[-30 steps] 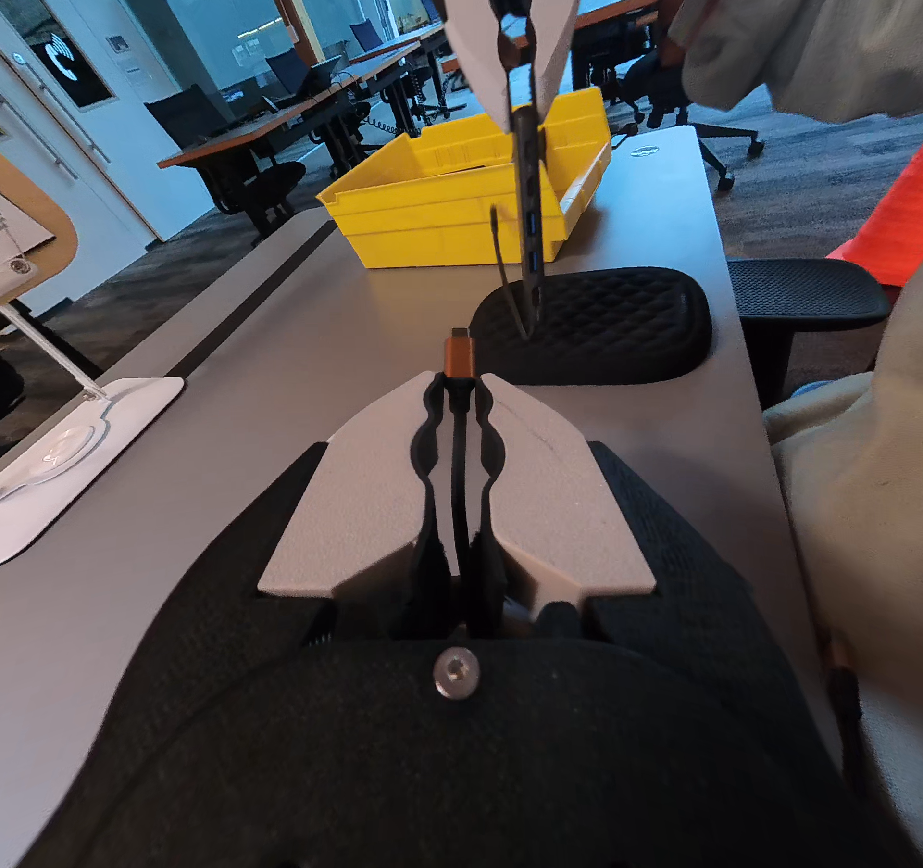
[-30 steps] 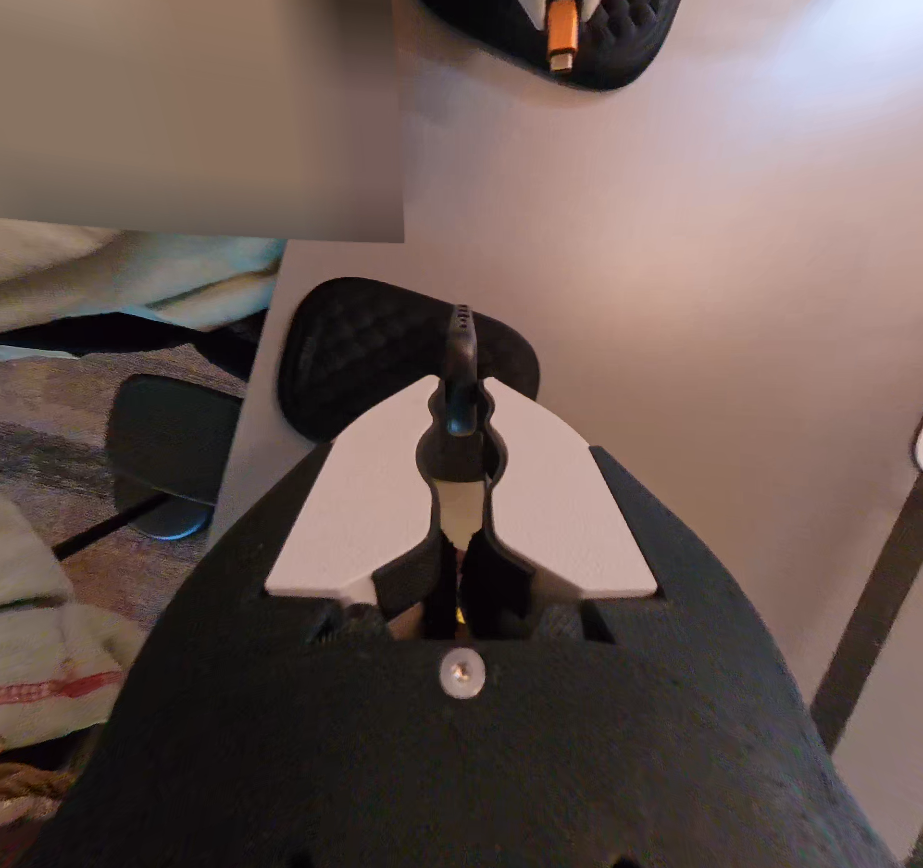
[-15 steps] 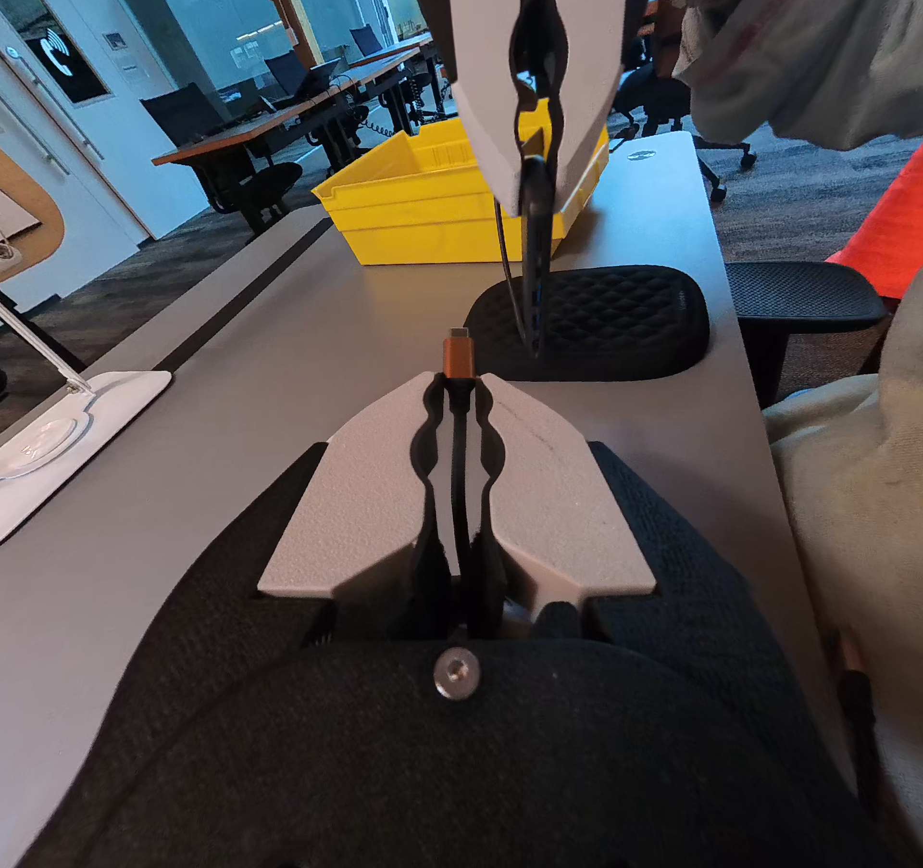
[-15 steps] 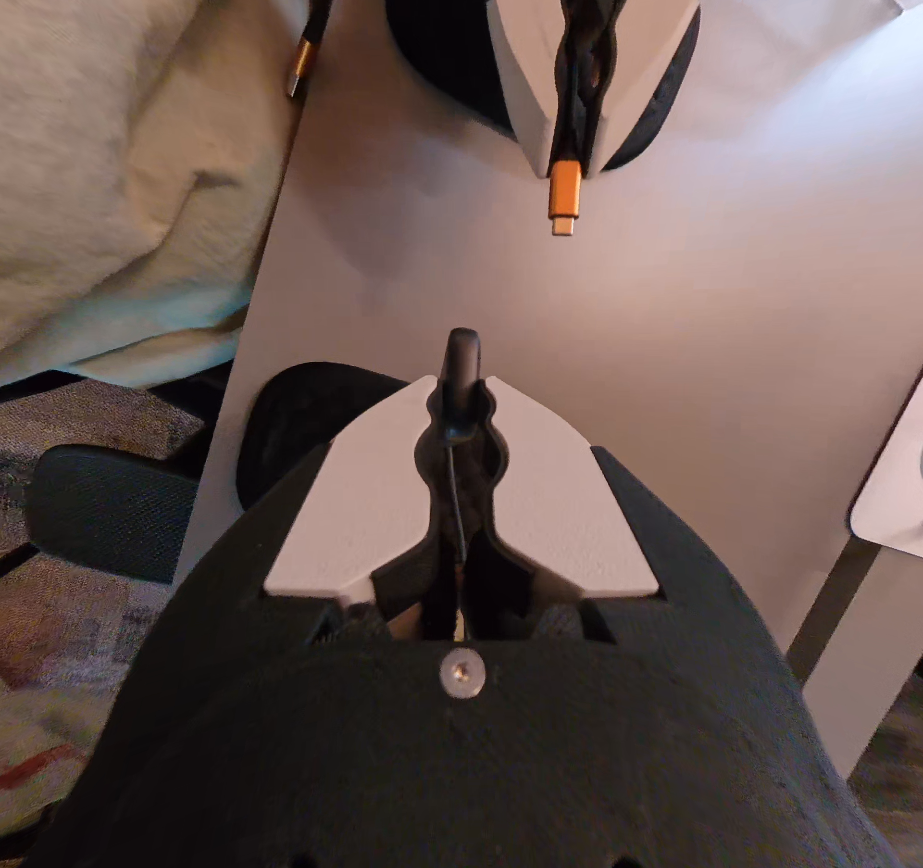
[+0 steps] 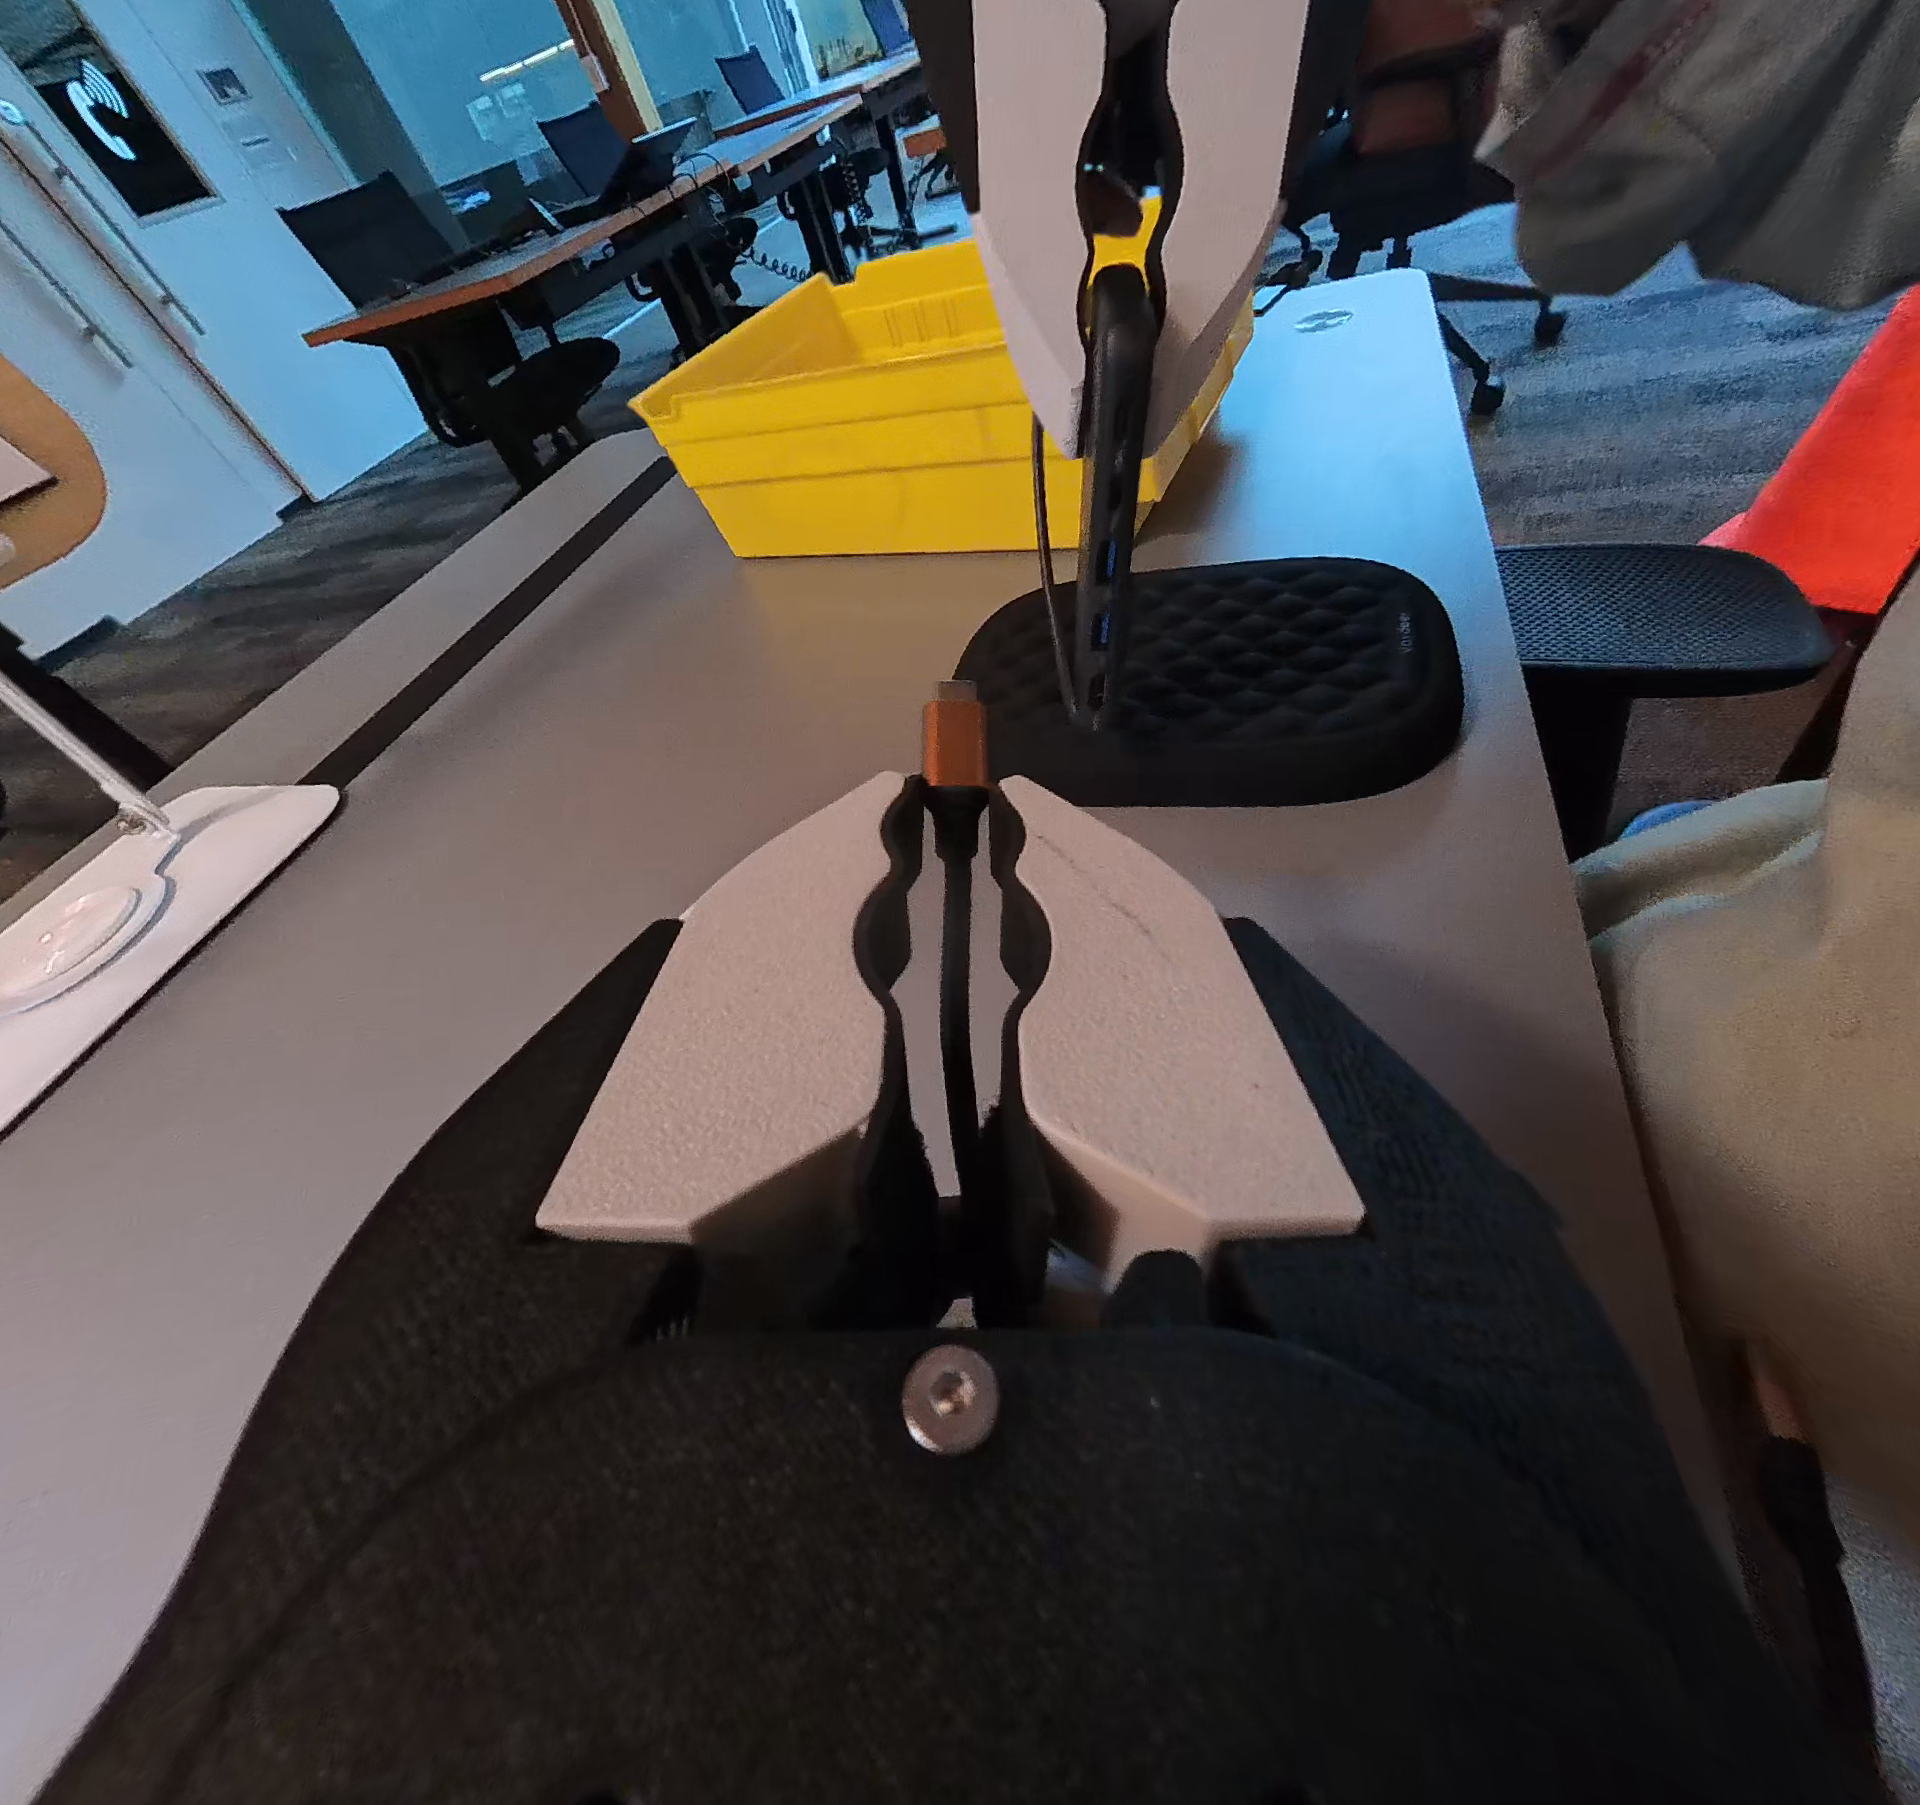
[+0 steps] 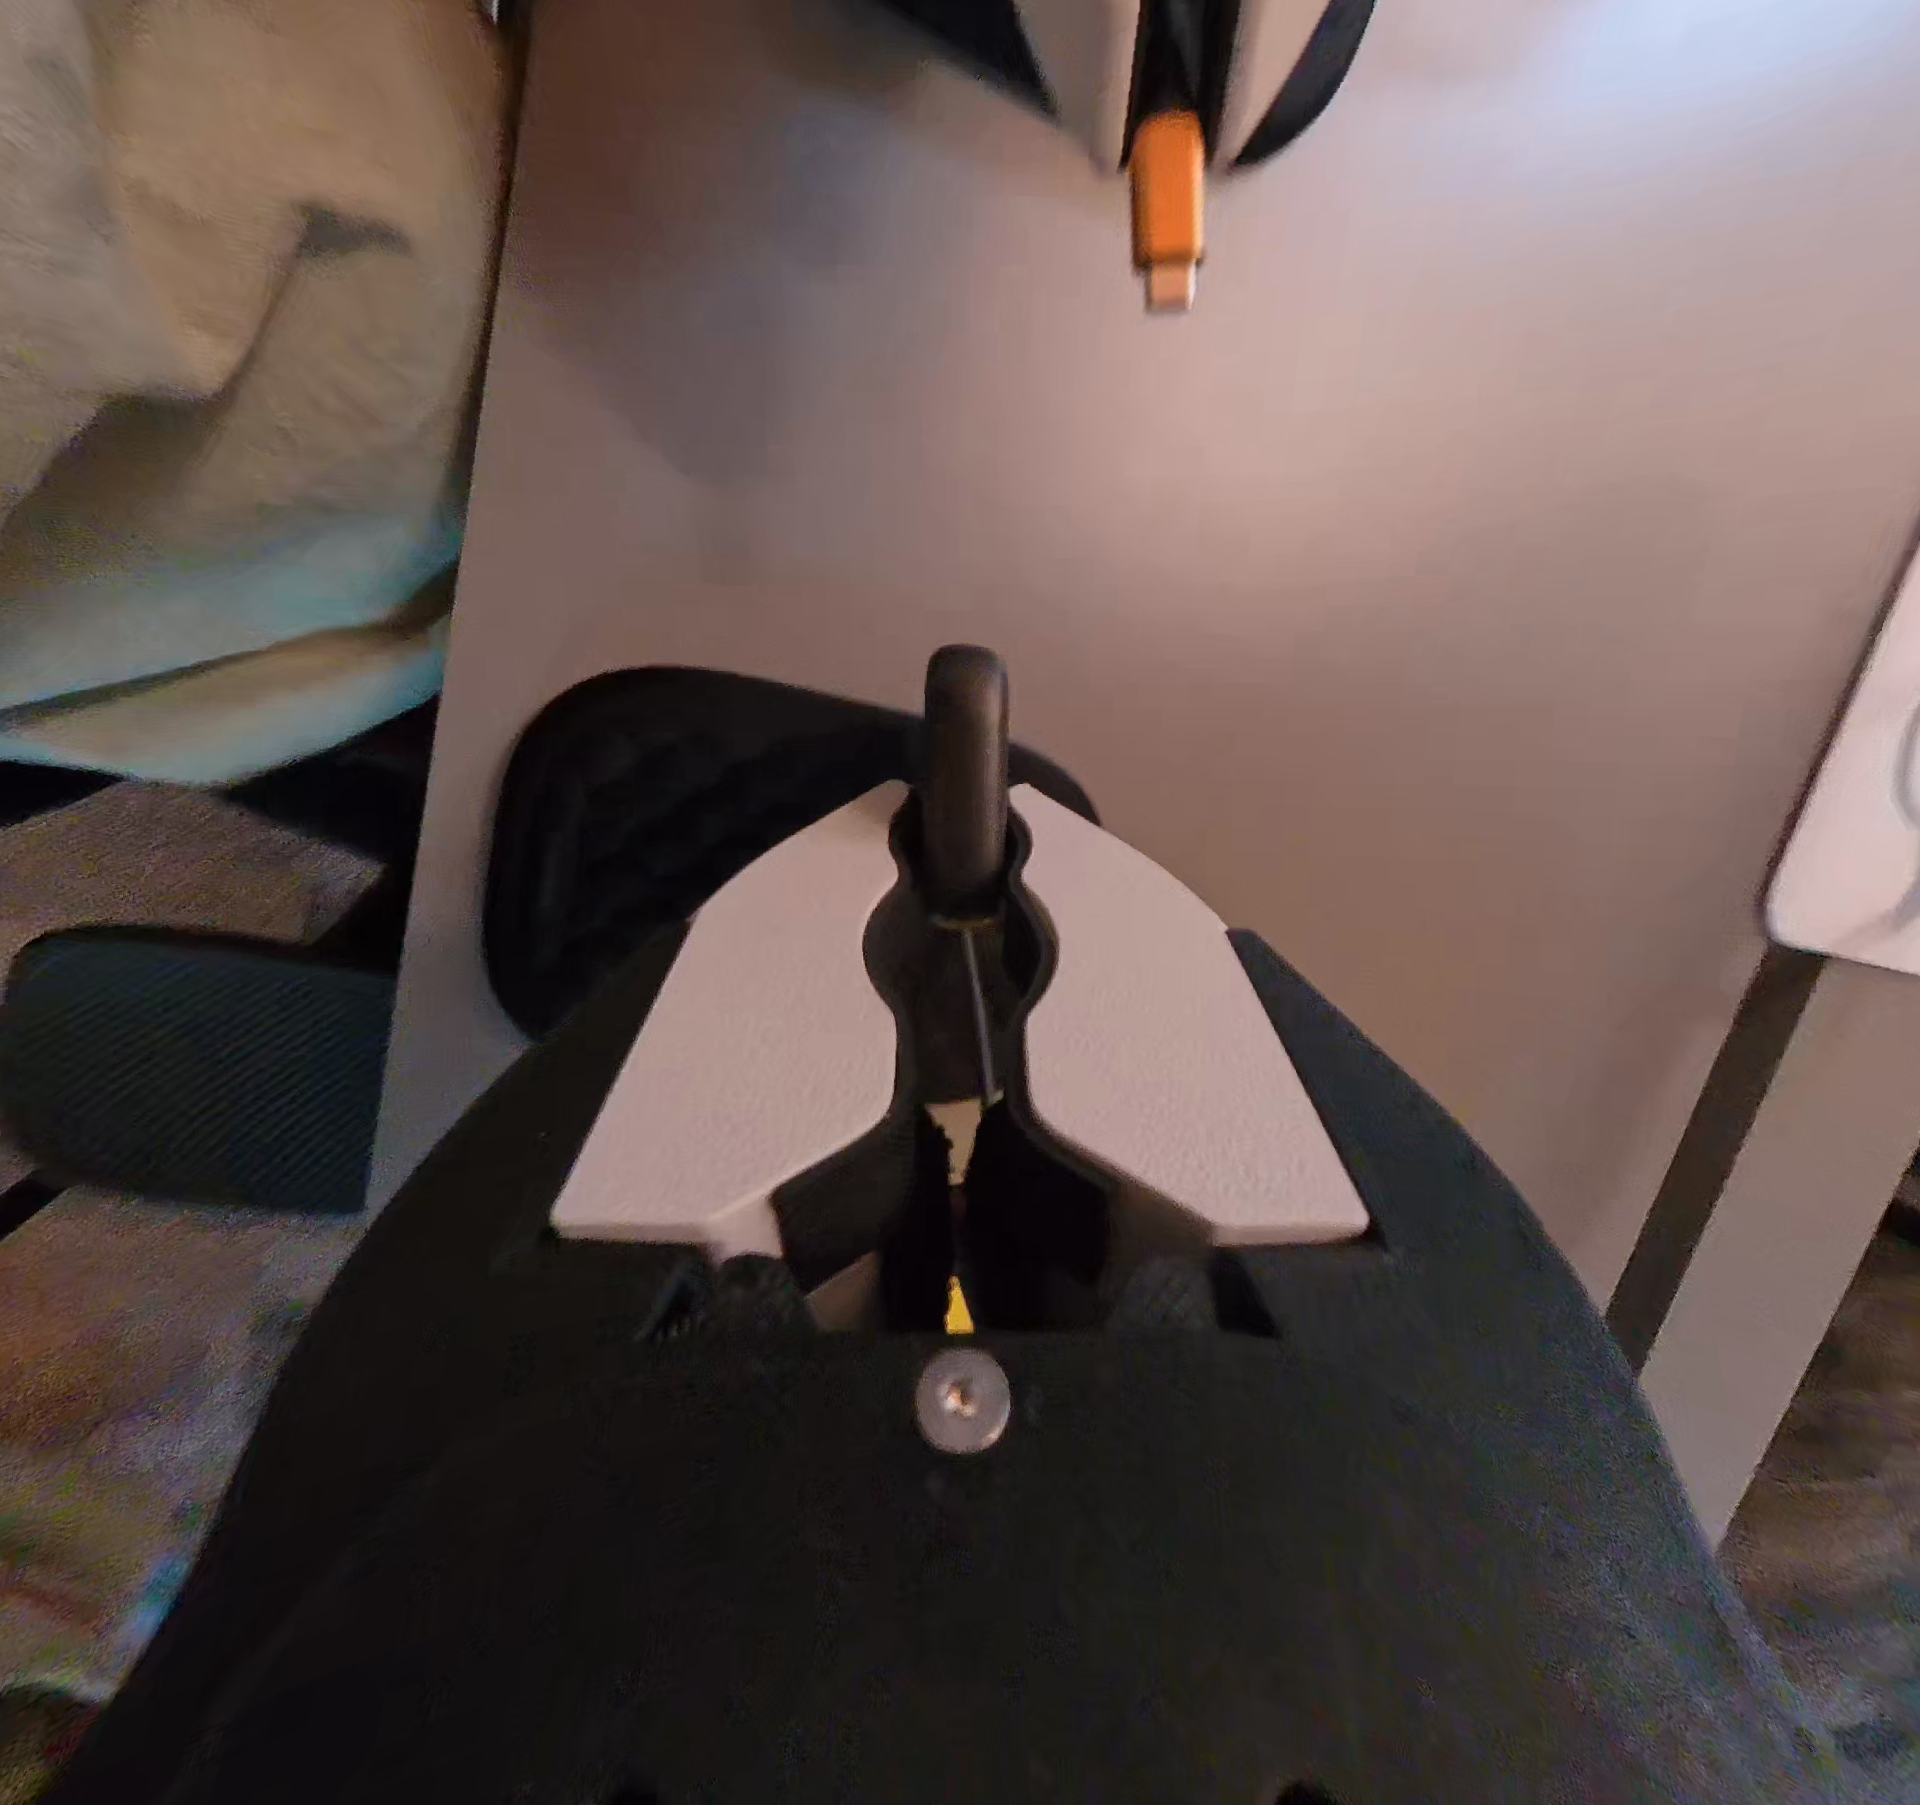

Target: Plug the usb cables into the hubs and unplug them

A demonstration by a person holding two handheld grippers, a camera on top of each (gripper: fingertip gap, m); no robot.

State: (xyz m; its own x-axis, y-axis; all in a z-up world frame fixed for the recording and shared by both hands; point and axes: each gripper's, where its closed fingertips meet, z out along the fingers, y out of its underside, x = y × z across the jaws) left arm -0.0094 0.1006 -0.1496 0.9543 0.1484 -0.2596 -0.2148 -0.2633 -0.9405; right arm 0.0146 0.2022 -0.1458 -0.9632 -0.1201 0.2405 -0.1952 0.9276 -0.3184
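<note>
My left gripper point(image 5: 954, 791) is clamped on the USB cable point(image 5: 954, 934), whose black cord runs back between the white fingers point(image 5: 769, 1017). The orange plug point(image 5: 953, 743) with its metal tip pokes out past the fingertips, level above the grey desk point(image 5: 582, 820).

Ahead and above, my right gripper point(image 5: 1120, 405) points downward, closed around the top of the dark hub point(image 5: 1110, 498). The hub hangs nearly upright, tilted a little, its row of ports along the narrow edge. Its lower end sits over the black quilted pad point(image 5: 1268, 675); I can't tell if it touches. A thin black lead point(image 5: 1047, 560) hangs beside it.

From the right wrist camera, the hub's point(image 6: 966, 768) rounded end sticks out between that gripper's point(image 6: 964, 799) tips. The plug point(image 6: 1168, 207) points toward it from the left gripper point(image 6: 1169, 150) at the top, with a clear gap of bare desk point(image 6: 1351, 560) between. Plug and hub are apart, not mated.

Behind the pad stands a yellow bin point(image 5: 883, 446). A white stand base point(image 5: 135, 882) lies at the left.
</note>
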